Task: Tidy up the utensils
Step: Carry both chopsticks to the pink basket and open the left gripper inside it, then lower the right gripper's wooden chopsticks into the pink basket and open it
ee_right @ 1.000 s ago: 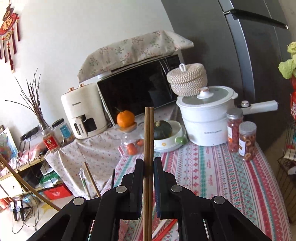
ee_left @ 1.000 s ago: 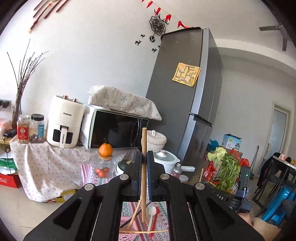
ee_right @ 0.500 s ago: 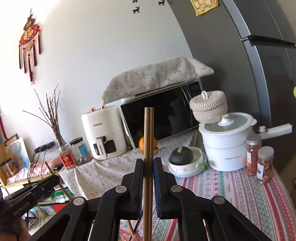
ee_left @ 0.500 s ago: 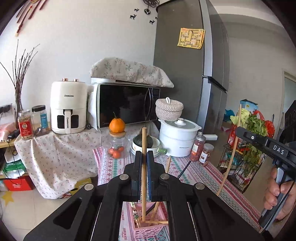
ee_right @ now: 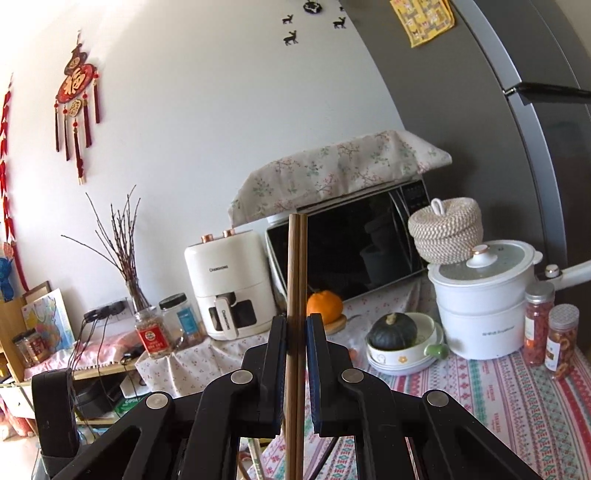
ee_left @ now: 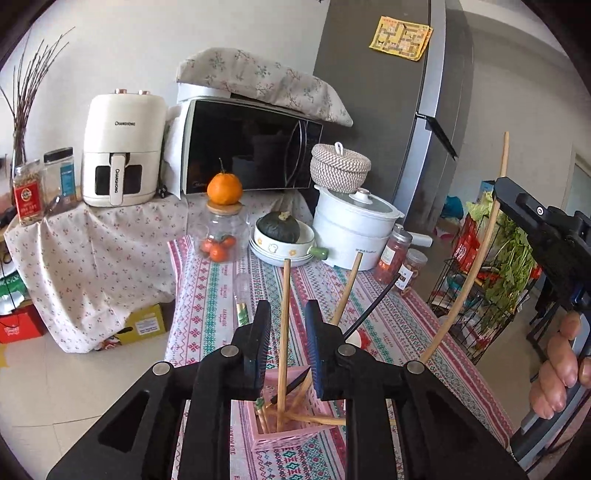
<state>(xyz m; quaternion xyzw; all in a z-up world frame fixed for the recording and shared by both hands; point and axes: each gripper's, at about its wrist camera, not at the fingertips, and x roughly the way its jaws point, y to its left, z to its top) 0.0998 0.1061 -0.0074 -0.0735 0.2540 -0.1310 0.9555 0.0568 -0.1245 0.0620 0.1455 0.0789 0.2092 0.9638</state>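
Left gripper (ee_left: pixel 285 325), jaws spread, straddles a wooden chopstick (ee_left: pixel 283 332) standing in the pink holder (ee_left: pixel 284 437) on the worktop (ee_left: pixel 207 295); right gripper (ee_right: pixel 296 345) pinches paired chopsticks (ee_right: pixel 296 266) upright.

A white-painted wall (ee_right: pixel 207 122) backs a sunlit kitchen corner, hung with a red tasselled Chinese ornament (ee_right: pixel 75 99) and small black deer stickers (ee_right: pixel 291 35). A tall grey steel refrigerator (ee_left: pixel 373 122) carrying a yellow paper note (ee_left: pixel 400 37) stands at the right end of the worktop (ee_left: pixel 218 295), which is draped in a striped, patterned cloth. Along the worktop's far edge sit a black microwave (ee_left: pixel 251 147) under a floral fabric cover (ee_left: pixel 258 81) and a cream air fryer (ee_left: pixel 122 147). Pale floor tiles (ee_left: pixel 74 387) spread below its left edge.
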